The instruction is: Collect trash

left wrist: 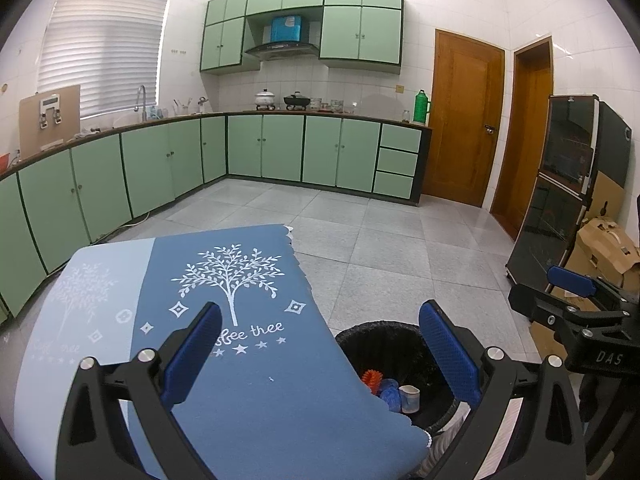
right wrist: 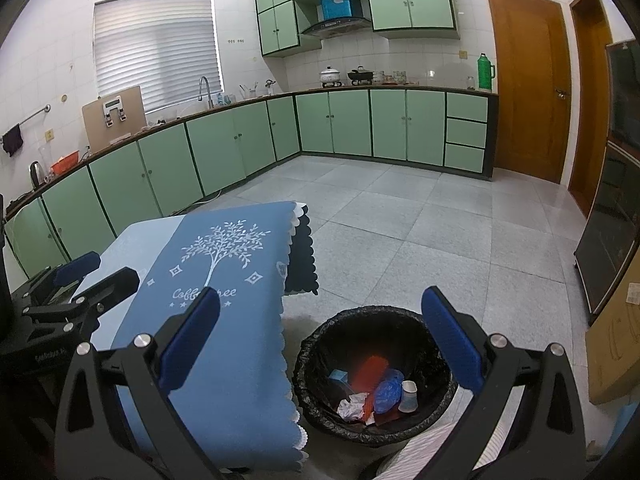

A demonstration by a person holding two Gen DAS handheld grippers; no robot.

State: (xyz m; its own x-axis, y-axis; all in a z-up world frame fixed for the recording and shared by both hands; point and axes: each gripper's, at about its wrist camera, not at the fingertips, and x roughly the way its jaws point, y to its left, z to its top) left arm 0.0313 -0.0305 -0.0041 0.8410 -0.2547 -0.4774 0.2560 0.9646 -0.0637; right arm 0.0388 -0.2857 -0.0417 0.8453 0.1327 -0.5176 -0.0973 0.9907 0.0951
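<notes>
Blue tablecloth (left wrist: 248, 360) lies bare beside the bin (right wrist: 374, 376) (green-cupboard kitchen); left tongs (left wrist: 322, 354) and right tongs (right wrist: 320, 340) gape empty.

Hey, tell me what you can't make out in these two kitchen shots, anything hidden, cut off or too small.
- Trash bin, left wrist view: its near-left part and some contents hidden by the tablecloth edge and the left claw.
- Bin bottom, right wrist view: items under the crumpled paper and paper cup are hidden.
- Table's near edge: cut off by the frame and the claws in both views.
- Countertop jars: too small to identify.
- Right claw: open, nothing held.
</notes>
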